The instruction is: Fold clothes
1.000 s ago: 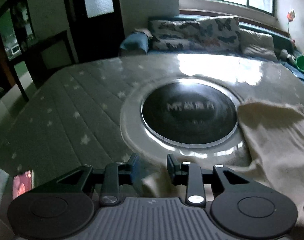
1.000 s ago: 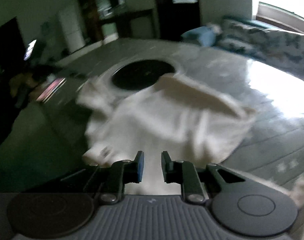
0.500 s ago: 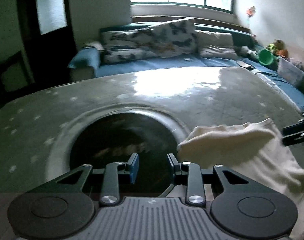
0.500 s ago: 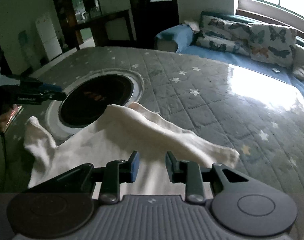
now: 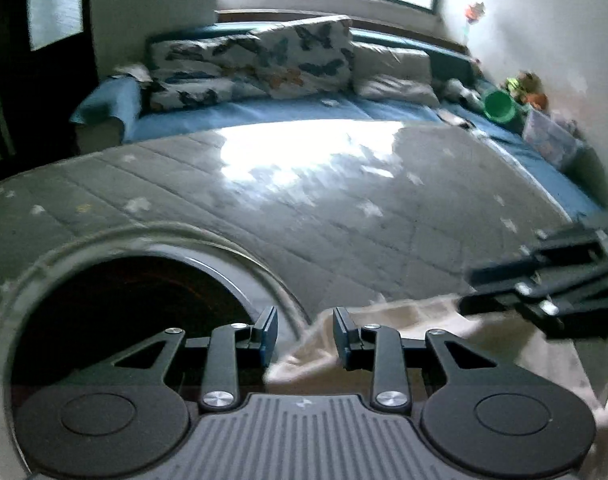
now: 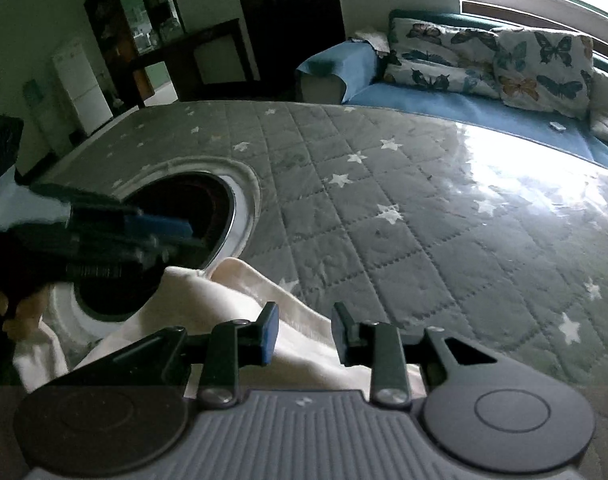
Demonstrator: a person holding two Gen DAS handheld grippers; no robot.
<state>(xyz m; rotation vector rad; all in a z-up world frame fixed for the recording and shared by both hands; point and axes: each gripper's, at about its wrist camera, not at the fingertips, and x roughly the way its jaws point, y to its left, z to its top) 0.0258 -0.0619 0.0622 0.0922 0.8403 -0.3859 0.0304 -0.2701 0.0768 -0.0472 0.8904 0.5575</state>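
Observation:
A cream garment (image 6: 207, 312) lies bunched on the grey star-quilted table cover (image 6: 384, 208), beside the round dark inset (image 6: 183, 216). My right gripper (image 6: 305, 332) is open, its fingers spread over the garment's near fold. My left gripper (image 5: 305, 340) is open, with the garment's edge (image 5: 312, 356) between and just below its fingers. In the left wrist view the right gripper (image 5: 544, 284) shows blurred at the right, over the cloth. In the right wrist view the left gripper (image 6: 115, 236) shows at the left, above the inset.
A blue sofa (image 6: 444, 96) with butterfly cushions (image 5: 263, 64) runs along the table's far side. A green bucket (image 5: 500, 106) and toys sit at the far right. Dark cabinets and a white fridge (image 6: 79, 84) stand at the far left.
Both grippers have moved closer together over the garment. The garment has gone from spread and lifted to bunched low beside the round inset. Both stay open.

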